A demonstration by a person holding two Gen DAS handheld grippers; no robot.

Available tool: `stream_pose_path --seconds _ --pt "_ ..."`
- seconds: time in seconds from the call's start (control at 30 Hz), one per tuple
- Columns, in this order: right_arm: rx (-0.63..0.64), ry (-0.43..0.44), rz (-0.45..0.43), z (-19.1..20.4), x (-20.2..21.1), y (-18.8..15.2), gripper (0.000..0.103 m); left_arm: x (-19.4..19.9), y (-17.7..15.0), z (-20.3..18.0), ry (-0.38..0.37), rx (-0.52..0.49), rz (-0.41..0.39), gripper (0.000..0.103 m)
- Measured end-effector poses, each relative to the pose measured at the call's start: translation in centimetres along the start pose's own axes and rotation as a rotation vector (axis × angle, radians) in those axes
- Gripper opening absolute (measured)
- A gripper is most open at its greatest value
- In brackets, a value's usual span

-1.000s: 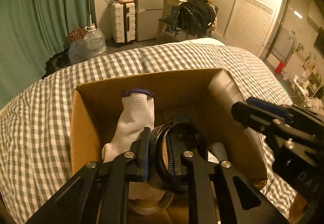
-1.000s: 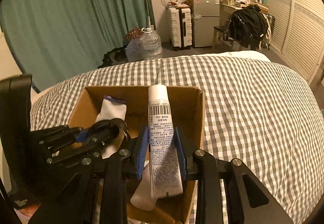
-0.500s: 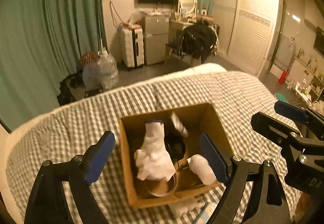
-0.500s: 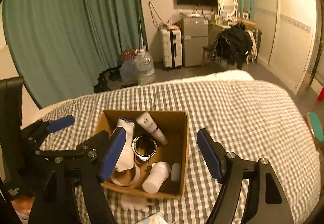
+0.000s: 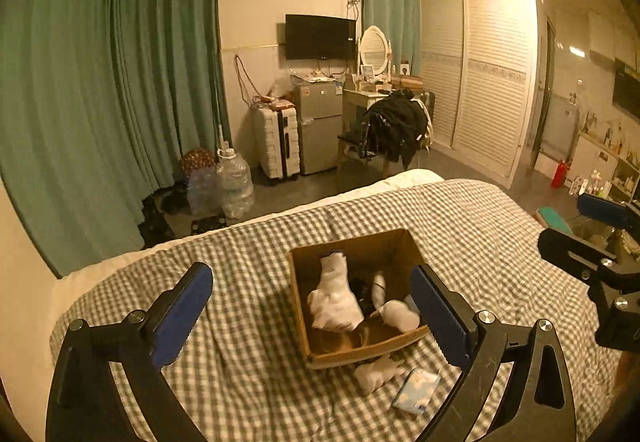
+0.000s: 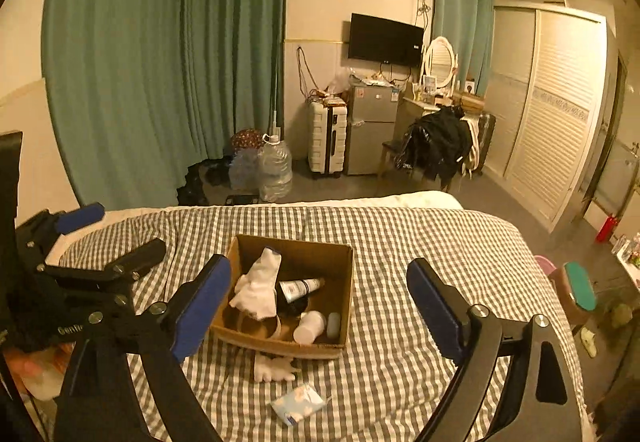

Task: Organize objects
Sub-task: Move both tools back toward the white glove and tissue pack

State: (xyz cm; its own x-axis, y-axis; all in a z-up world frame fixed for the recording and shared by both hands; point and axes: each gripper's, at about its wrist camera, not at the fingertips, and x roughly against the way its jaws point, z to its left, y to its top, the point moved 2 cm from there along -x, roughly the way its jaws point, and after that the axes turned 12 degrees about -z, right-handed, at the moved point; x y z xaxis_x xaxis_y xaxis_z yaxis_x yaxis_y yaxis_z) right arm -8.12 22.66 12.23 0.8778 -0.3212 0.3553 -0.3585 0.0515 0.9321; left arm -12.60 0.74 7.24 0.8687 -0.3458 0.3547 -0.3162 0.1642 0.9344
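- Cardboard box [image 6: 347, 282] on a checked bed [image 6: 420, 242] holds a white glove [image 6: 258, 288] and tube [image 6: 300, 288].
- Left gripper [image 5: 316, 316] and right gripper [image 6: 320, 308] hover above, jaws opening wide, nothing held.

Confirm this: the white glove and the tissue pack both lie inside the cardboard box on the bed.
Only partly right. One white glove lies inside the box, but the tissue pack lies outside it, on the checked bedspread in front of the box. The right wrist view shows it.
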Motion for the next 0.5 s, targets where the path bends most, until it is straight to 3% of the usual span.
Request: stream_pose_path --seconds 0.27,0.5 --pt "-0.022 0.014 0.039 0.7 0.9 -4.2 0.092 2.1 -3.6 0.2 0.017 -0.012 -0.023 0.102" --pt "-0.054 -0.012 0.140 1.3 -2.0 -11.5 0.092 -0.2 -10.3 1.1 0.015 0.051 0.042 0.103"
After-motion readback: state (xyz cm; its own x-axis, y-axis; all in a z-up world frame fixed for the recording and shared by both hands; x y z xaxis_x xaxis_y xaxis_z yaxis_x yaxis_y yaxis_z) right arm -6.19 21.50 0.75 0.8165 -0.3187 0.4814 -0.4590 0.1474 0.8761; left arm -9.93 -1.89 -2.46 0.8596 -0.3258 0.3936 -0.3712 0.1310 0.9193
